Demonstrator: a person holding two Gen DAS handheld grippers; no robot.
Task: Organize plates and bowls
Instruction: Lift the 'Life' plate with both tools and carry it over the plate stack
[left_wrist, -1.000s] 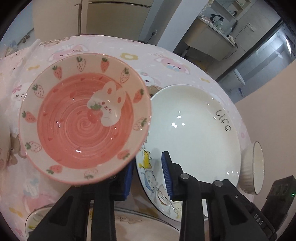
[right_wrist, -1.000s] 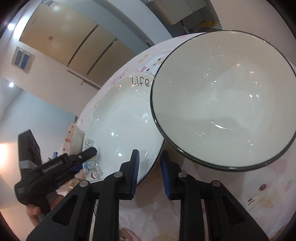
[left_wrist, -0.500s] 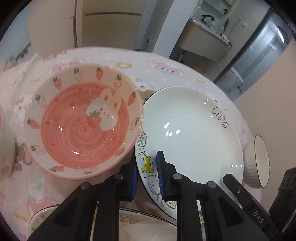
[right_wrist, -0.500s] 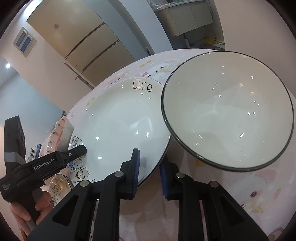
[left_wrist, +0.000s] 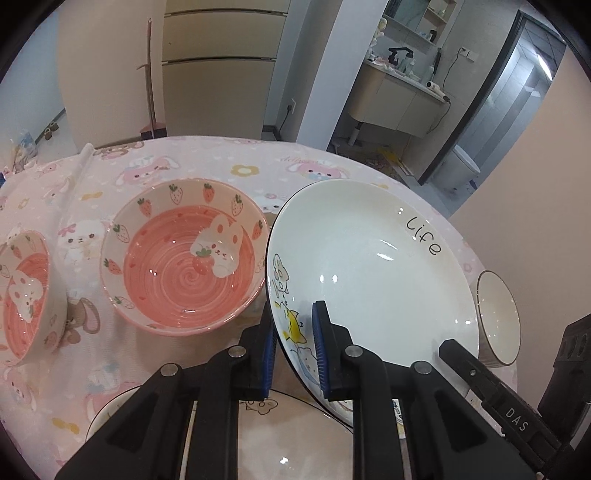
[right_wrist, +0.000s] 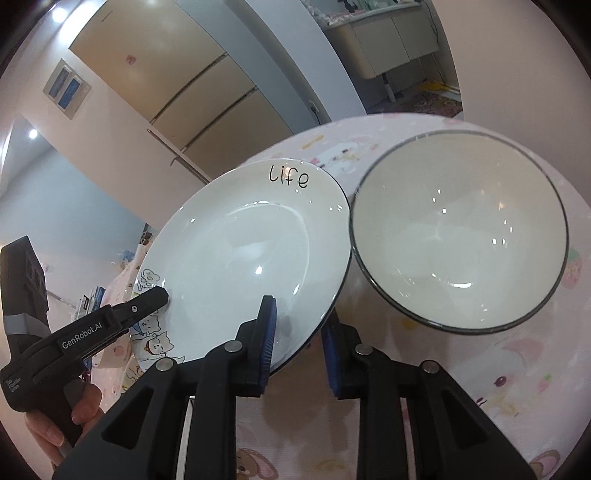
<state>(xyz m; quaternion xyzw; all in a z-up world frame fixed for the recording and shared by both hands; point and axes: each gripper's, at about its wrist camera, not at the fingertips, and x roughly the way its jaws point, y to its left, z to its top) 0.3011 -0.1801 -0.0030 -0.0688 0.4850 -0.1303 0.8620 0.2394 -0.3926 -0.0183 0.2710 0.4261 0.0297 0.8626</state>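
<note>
Both the left gripper (left_wrist: 293, 345) and right gripper (right_wrist: 297, 341) have jaws clamped on opposite rims of the white ceramic "Life" plate (left_wrist: 369, 280), tilted above the pink-clothed worktop (left_wrist: 207, 162), where uneven lifting could knock the neighbouring white bowl (right_wrist: 458, 232).

On the table (left_wrist: 229, 162), the plate (left_wrist: 369, 269) sits between the strawberry bowl (left_wrist: 184, 258) at left and the plain bowl (left_wrist: 498, 317) at right, with another plate (left_wrist: 295, 443) nearer.
</note>
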